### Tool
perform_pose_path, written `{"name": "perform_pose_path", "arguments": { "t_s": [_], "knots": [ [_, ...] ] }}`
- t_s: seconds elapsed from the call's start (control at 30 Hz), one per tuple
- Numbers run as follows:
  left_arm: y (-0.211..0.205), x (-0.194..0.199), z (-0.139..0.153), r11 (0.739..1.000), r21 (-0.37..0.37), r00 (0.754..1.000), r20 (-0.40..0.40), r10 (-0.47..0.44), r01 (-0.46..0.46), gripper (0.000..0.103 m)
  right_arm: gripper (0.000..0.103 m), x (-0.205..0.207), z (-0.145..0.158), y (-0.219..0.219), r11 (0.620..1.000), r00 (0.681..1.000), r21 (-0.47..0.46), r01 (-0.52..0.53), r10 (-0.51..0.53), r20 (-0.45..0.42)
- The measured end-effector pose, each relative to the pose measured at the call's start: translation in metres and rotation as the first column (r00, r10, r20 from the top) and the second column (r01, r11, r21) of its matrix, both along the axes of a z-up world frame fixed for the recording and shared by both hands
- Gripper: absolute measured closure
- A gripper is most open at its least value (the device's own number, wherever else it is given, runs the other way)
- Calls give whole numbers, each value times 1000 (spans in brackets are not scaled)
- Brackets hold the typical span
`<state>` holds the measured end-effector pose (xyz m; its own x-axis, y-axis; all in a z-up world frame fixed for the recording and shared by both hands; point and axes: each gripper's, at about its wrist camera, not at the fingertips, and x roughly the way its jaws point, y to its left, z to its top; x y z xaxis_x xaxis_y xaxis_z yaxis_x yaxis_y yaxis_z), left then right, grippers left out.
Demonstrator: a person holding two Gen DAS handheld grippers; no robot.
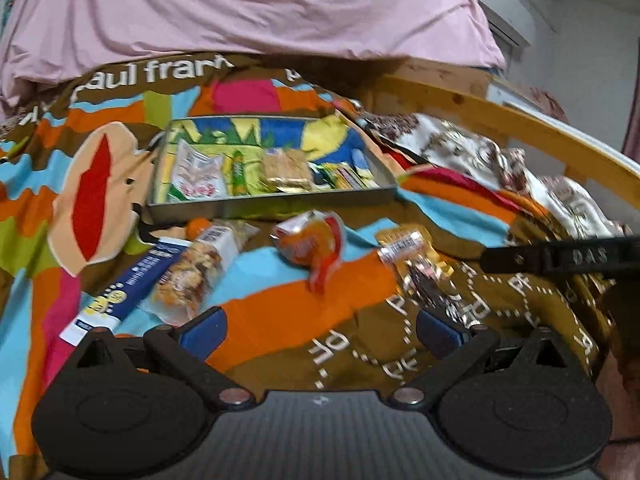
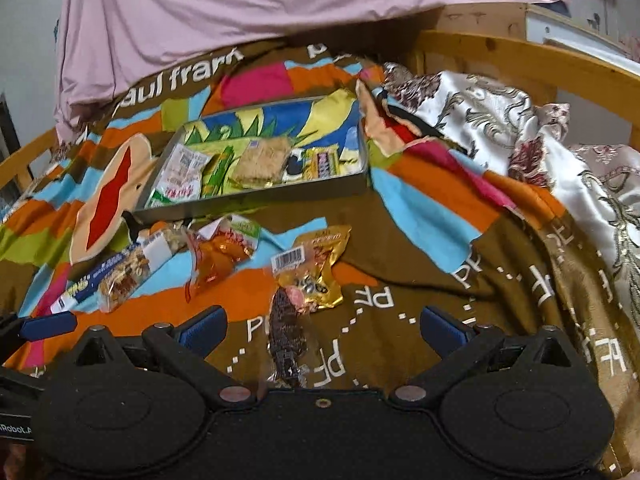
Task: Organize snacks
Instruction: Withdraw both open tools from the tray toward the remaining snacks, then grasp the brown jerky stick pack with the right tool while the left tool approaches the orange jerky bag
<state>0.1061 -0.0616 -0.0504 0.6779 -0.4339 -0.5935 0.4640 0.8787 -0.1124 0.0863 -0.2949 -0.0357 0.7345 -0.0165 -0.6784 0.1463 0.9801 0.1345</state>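
Observation:
A metal tray with a colourful bottom lies on the bright blanket and holds several snack packets. In front of it lie loose snacks: a blue-and-white bar, a nut bar, an orange packet, a gold packet and a dark clear-wrapped snack. My left gripper is open above the blanket, nothing between its fingers. My right gripper is open, with the dark snack lying between its fingers, untouched.
A pink quilt is heaped behind the tray. A patterned satin cloth and a wooden bed rail run along the right. The other gripper's black finger reaches in from the right of the left wrist view.

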Motion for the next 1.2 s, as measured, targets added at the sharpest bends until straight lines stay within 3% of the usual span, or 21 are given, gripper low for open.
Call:
{"name": "perform_pose_path", "arguments": {
  "t_s": [0.23,0.57,0.97,1.1,1.2],
  "knots": [
    [3,10,-6,999,22,998,-52,32,-31,0,1,20,-15,19,993,988,-14,-116,114,-103],
    [-1,44,-4,999,-2,994,-100,45,-45,0,4,43,-23,32,953,952,-70,-295,286,-112],
    [-10,74,-11,998,-33,989,-136,54,-59,0,32,52,-47,35,930,937,-157,-332,305,-171],
    [-18,91,-18,995,-74,986,-158,57,-69,0,56,49,-49,39,915,931,-194,-353,323,-167],
    [-25,102,-23,994,-92,986,-159,51,-66,0,57,49,-49,37,915,931,-190,-356,329,-160]
  ]
}}
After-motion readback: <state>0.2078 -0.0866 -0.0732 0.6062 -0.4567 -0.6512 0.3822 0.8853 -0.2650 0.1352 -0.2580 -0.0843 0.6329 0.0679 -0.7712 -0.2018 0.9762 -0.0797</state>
